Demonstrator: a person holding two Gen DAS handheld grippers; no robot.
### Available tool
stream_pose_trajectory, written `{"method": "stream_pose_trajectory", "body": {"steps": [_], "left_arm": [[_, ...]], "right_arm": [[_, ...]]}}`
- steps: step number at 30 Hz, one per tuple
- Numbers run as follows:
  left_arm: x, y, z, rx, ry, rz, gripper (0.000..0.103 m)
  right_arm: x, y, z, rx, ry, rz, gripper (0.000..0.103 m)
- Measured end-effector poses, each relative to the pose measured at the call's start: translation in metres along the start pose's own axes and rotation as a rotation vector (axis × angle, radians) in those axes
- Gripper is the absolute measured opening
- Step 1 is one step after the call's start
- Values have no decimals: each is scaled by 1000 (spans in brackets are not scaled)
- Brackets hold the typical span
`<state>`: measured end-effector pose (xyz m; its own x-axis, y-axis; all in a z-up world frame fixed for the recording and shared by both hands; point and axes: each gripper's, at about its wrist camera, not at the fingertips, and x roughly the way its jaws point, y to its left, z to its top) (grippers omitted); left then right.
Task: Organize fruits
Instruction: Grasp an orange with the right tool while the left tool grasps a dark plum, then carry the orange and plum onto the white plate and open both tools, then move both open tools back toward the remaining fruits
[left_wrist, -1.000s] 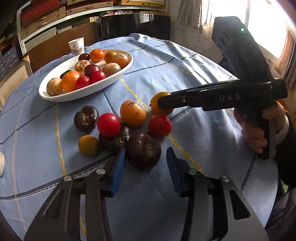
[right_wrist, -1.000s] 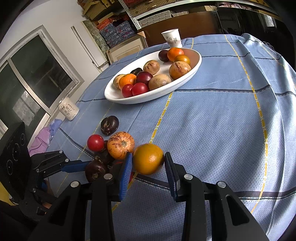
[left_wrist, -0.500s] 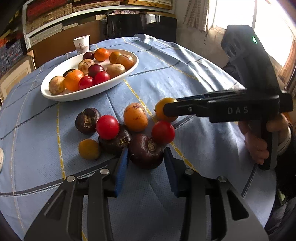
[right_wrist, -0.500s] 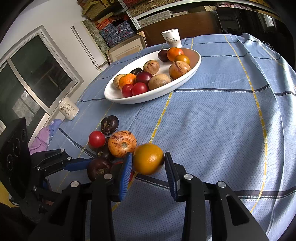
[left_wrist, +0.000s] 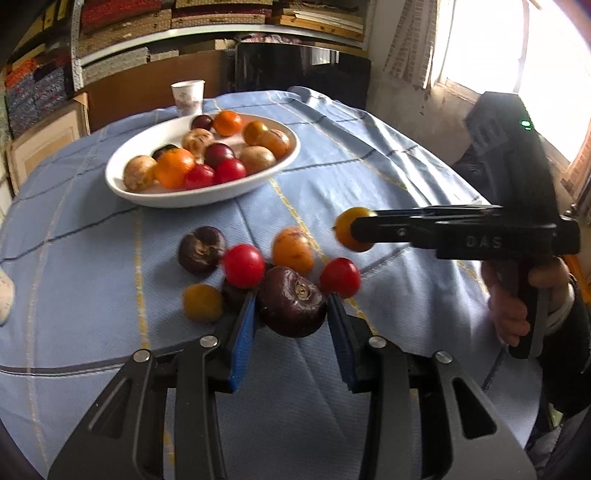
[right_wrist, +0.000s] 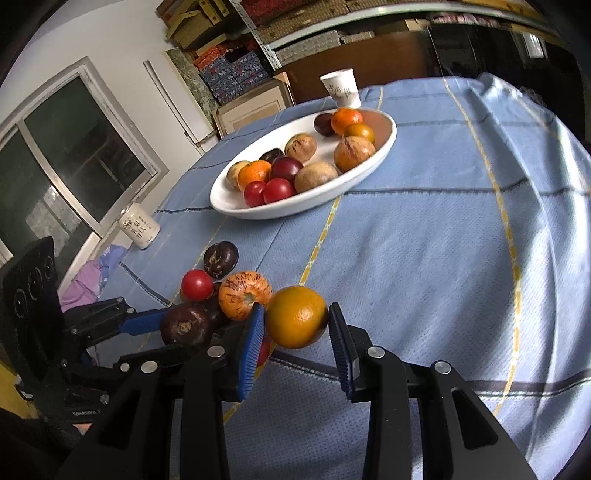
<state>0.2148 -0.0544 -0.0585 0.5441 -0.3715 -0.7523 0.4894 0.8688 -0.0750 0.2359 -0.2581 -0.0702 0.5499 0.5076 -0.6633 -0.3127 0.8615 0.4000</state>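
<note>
Above cloth now: both gripped fruits

On the desk, a dish sits in the upper left of the left wrist view, fruit heaped in it, a paper cup just behind it. Below it at mid-frame lies a loose cluster of fruit. The left gripper at bottom centre has one fruit between its jaws. The right gripper enters from the right, another fruit between its jaws. A second cup stands at the desk's left edge in the right wrist view.
</note>
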Motion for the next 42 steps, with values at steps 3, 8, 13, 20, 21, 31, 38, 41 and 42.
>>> {"method": "stream_pose_trajectory", "body": {"steps": [3,8,13,20,21,31,38,41,42], "left_arm": [[-6,7,9,20,-8,35,38],[-11,29,47,39,-51,127,38],[8,66,100,-23,-80,185,38],[72,128,158,-164,-31,205,38],[77,131,162,-171,-28,209,38],[51,133,156,-206,-98,207,77],[0,113,83,-270,-140,213,95],[-8,106,46,-296,-138,218,95],[-10,104,30,-313,-122,226,95]], "right_arm": [[-7,5,10,-12,-23,26,36],[-4,12,42,-66,-52,-2,36],[18,13,88,-91,-102,-40,36],[64,-12,140,-15,-121,-50,36],[69,-13,143,-11,-117,-54,36],[52,-5,138,-10,-167,-32,55],[18,4,73,-77,-148,-35,73],[18,-1,46,-55,-72,11,73],[16,1,35,-58,-44,13,73]]}}
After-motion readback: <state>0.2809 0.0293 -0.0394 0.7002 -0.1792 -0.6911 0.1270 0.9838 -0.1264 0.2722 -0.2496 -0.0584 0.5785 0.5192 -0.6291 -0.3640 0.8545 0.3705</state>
